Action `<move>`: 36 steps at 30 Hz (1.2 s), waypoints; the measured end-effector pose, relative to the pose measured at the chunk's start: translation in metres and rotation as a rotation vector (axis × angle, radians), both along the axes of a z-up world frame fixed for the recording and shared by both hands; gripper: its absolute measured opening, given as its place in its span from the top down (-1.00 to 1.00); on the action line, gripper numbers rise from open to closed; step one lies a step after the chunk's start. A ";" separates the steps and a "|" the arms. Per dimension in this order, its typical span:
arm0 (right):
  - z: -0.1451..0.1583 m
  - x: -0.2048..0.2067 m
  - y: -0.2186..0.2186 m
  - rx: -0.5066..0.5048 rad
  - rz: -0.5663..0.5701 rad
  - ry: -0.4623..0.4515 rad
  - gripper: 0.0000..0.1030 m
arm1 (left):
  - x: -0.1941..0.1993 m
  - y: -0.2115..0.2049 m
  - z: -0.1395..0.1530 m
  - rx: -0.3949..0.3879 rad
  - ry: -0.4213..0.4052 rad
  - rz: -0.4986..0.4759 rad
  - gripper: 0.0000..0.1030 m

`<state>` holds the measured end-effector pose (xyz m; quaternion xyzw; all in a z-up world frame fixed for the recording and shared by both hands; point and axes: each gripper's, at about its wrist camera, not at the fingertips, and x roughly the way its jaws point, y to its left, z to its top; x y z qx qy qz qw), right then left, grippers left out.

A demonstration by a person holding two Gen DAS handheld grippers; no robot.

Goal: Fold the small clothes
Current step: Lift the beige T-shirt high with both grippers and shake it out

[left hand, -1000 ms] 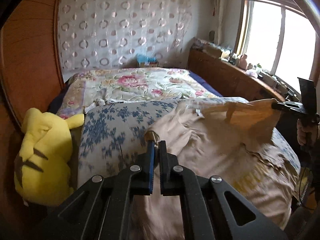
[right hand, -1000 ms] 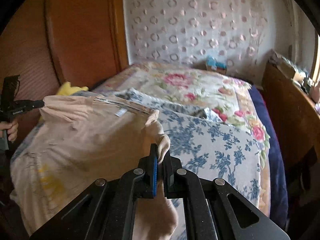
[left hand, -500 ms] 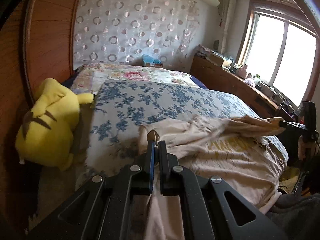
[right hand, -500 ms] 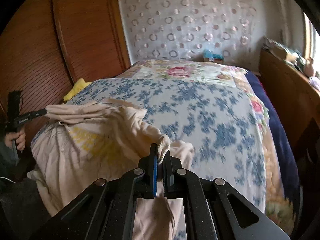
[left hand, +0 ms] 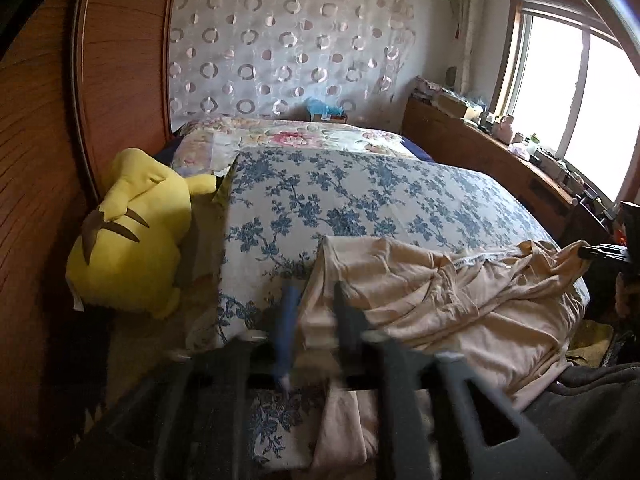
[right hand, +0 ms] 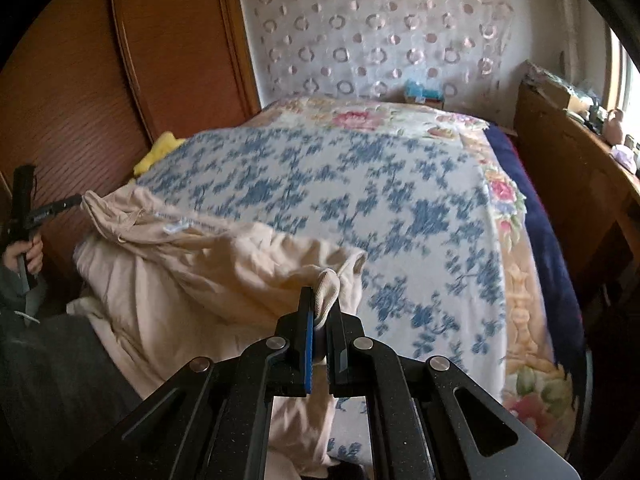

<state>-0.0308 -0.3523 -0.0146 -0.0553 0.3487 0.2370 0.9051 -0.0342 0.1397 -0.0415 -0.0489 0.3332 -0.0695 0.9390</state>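
A yellow plush toy (left hand: pixel 128 232) lies at the left edge of the bed (left hand: pixel 360 196), against the wooden wardrobe (left hand: pixel 44 152). The bed carries a white cover with blue flowers, and behind it a quilt (left hand: pixel 296 138) with pink flowers runs to the far wall, where a curtain (left hand: pixel 280 48) with ring patterns hangs.

The beige garment (left hand: pixel 440 300) lies crumpled on the near end of the bed, on the blue-flowered cover, with part of it hanging over the near edge.

The left claw (left hand: pixel 316 312) stands at the garment's left corner. Its jaws have just been opening; they are blurred and stand apart, with the folded corner of the cloth between them and not pinched.

In the right wrist view, the right claw (right hand: pixel 320 320) is closed on the ribbed edge of the garment, which bulges up between its fingers (right hand: pixel 306 332). The cloth stretches from there leftward across the bed toward the other claw, where a hand (right hand: pixel 28 256) holds the handle.

Along the right side stands a wooden cabinet (left hand: pixel 492 160) with small items on top, under a bright window (left hand: pixel 580 96).
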 end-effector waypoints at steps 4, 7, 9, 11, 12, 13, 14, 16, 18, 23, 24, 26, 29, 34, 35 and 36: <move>0.009 0.012 0.001 -0.006 -0.027 -0.031 0.43 | 0.015 -0.001 0.006 0.010 -0.011 -0.032 -0.07; 0.017 0.021 0.004 -0.004 -0.036 -0.062 0.17 | 0.037 -0.002 0.006 0.014 -0.002 -0.049 -0.33; 0.015 0.030 0.008 -0.012 -0.040 -0.075 0.09 | 0.054 -0.003 0.003 0.019 0.010 -0.056 -0.35; 0.010 0.044 0.013 -0.028 -0.052 -0.076 0.08 | 0.073 -0.004 -0.001 0.029 0.031 -0.056 -0.35; 0.004 0.049 0.016 -0.030 -0.051 -0.071 0.08 | 0.083 -0.005 -0.005 0.032 0.046 -0.065 -0.35; -0.001 0.054 0.019 -0.030 -0.047 -0.065 0.08 | 0.091 -0.005 -0.009 0.033 0.060 -0.068 -0.35; -0.006 0.060 0.022 -0.031 -0.046 -0.057 0.08 | 0.098 -0.005 -0.013 0.036 0.074 -0.071 -0.35; -0.016 0.069 0.029 -0.034 -0.041 -0.042 0.08 | 0.109 -0.008 -0.020 0.049 0.105 -0.077 -0.35; -0.025 0.075 0.036 -0.044 -0.034 -0.025 0.07 | 0.116 -0.013 -0.029 0.072 0.134 -0.092 -0.35; -0.038 0.092 0.038 -0.057 -0.046 0.004 0.02 | 0.120 -0.019 -0.042 0.102 0.186 -0.111 -0.35; -0.039 0.094 0.039 -0.060 -0.047 0.010 0.02 | 0.119 -0.021 -0.044 0.104 0.192 -0.115 -0.35; -0.041 0.099 0.037 -0.056 -0.046 0.018 0.01 | 0.118 -0.023 -0.048 0.107 0.203 -0.123 -0.35; -0.045 0.106 0.037 -0.077 -0.061 0.033 -0.05 | 0.115 -0.026 -0.053 0.111 0.221 -0.130 -0.35; -0.051 0.106 0.036 -0.076 -0.067 0.044 -0.13 | 0.112 -0.029 -0.054 0.122 0.221 -0.131 -0.35; -0.050 0.106 0.036 -0.076 -0.066 0.040 -0.15 | 0.112 -0.029 -0.054 0.121 0.220 -0.131 -0.35; -0.051 0.105 0.037 -0.077 -0.064 0.038 -0.16 | 0.111 -0.029 -0.054 0.122 0.222 -0.131 -0.35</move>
